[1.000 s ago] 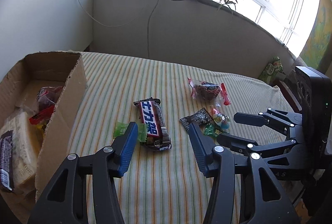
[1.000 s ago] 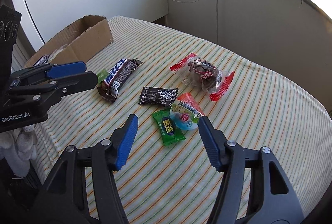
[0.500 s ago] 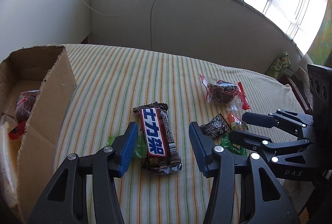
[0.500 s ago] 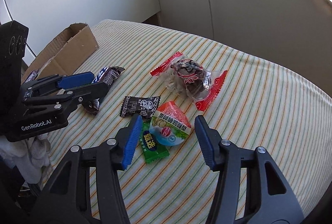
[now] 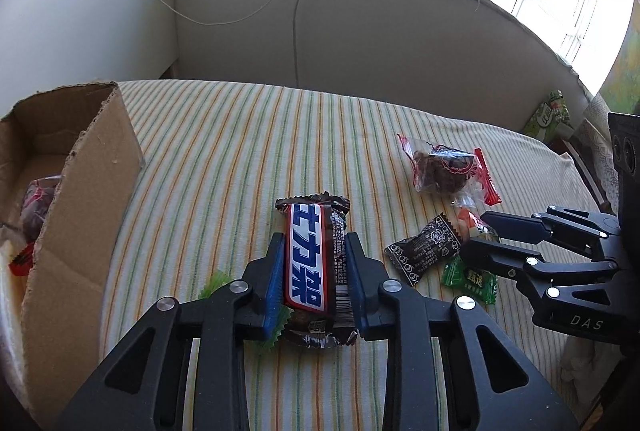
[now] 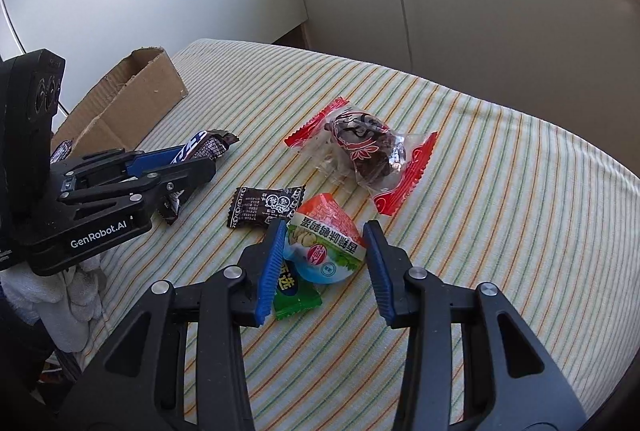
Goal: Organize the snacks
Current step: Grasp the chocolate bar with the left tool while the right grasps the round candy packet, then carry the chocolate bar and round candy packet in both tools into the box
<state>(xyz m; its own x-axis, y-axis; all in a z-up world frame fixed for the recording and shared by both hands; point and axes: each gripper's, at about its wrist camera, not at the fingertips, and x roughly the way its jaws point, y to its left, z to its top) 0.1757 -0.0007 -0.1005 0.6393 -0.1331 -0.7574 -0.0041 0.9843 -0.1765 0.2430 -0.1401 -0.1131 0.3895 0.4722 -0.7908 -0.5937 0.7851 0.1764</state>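
Snickers bar point(image 5: 310, 263), left wrist view: lies lengthwise on the striped cloth point(image 5: 240, 151), clamped between the blue pads of the left gripper point(image 5: 314, 271). Jaws have just been closing, both pads now pressed on the wrapper's long sides. A green candy wrapper point(image 5: 214, 281) peeks out under the left finger. Cardboard box point(image 5: 80, 191) at 9 o'clock of the bar, snacks inside. Red-ended clear packet point(image 5: 444, 169) at 2 o'clock, black sachet point(image 5: 424, 251) at 3 o'clock, right gripper point(image 5: 480, 235) just beyond it.

Right wrist view: right gripper point(image 6: 326, 257) straddles a round jelly cup point(image 6: 326, 249), jaws just been closing; left pad about touching the cup, right pad a sliver apart, not yet gripped. Green candy point(image 6: 294, 293) at 7 o'clock of the cup, partly under the left finger. Black sachet point(image 6: 266, 207) at 10 o'clock, red-ended packet point(image 6: 364, 151) at 1 o'clock. Left gripper point(image 6: 200, 161) at 9 o'clock with the bar point(image 6: 206, 147) between its fingers; box point(image 6: 132, 103) behind.
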